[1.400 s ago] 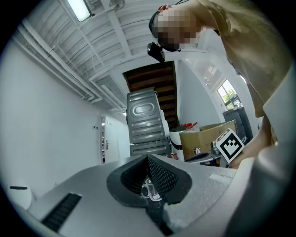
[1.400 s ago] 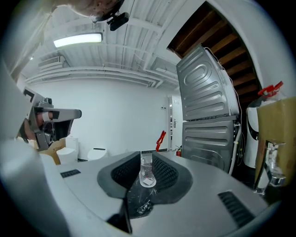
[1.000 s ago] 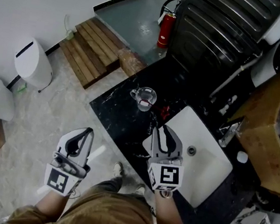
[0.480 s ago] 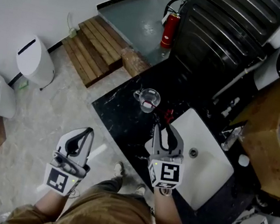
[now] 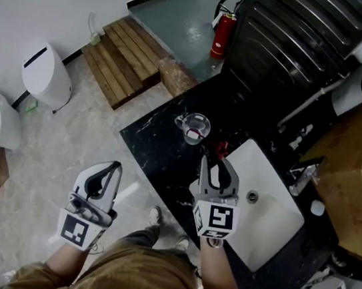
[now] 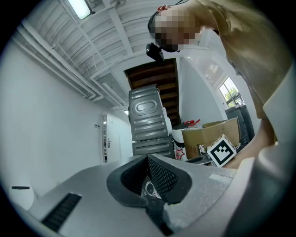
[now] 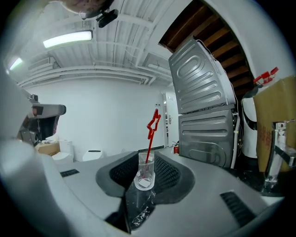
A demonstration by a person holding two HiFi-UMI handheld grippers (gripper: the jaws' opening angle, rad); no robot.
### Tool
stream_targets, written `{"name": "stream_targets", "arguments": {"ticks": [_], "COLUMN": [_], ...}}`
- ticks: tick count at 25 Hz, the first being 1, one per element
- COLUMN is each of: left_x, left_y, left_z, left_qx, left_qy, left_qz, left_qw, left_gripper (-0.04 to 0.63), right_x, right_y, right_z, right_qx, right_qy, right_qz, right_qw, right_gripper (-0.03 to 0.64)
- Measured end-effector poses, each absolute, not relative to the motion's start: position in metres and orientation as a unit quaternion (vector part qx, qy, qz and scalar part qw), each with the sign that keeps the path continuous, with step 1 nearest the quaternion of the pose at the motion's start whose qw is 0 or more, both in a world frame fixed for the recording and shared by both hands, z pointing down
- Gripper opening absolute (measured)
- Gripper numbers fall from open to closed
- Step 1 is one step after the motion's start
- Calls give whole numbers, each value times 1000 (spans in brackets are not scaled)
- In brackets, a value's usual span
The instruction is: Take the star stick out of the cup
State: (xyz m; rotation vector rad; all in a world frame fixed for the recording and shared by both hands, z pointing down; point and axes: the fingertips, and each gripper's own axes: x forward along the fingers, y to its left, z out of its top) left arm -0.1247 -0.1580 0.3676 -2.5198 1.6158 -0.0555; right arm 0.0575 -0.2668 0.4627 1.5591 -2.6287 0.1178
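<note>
A clear cup (image 5: 193, 127) stands on the black counter (image 5: 159, 154), with the red star stick (image 5: 219, 146) in it, leaning right. In the right gripper view the cup (image 7: 144, 173) shows some way ahead between the jaws, and the star stick (image 7: 152, 125) rises above its rim. My right gripper (image 5: 215, 162) hovers just short of the cup, open, with nothing held. That right gripper (image 7: 145, 159) has its pads apart. My left gripper (image 5: 115, 168) hangs over the floor to the left, away from the counter. The left gripper (image 6: 148, 159) is shut on nothing.
A white sink (image 5: 270, 221) with a faucet (image 5: 301, 175) lies right of the right gripper. A dark metal cabinet (image 5: 297, 43), a red fire extinguisher (image 5: 223, 32) and a wooden pallet (image 5: 130, 59) lie beyond. A cardboard box (image 5: 353, 186) stands at the right and a white bin (image 5: 46, 80) at the left.
The head view has shifted slightly. Both grippers keep about the same places relative to the cup, and the stick stays in it.
</note>
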Motion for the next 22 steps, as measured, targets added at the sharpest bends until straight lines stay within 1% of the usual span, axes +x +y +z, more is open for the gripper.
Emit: {"name": "stream_targets", "arguments": {"ticks": [6, 22], "left_x": [-126, -125], "left_y": [-163, -179], "left_z": [364, 364], "left_qx": [-836, -838], "left_qy": [542, 540], "left_qz": [-13, -10], "left_qw": [77, 78], "left_gripper": [2, 1], "right_x": [55, 50], "right_y": [-272, -292], "right_z": [467, 465], "right_qx": [506, 511], "right_qy": [-861, -858], "right_qz": [33, 37], "right_qw": [43, 42], "right_gripper": [109, 100]}}
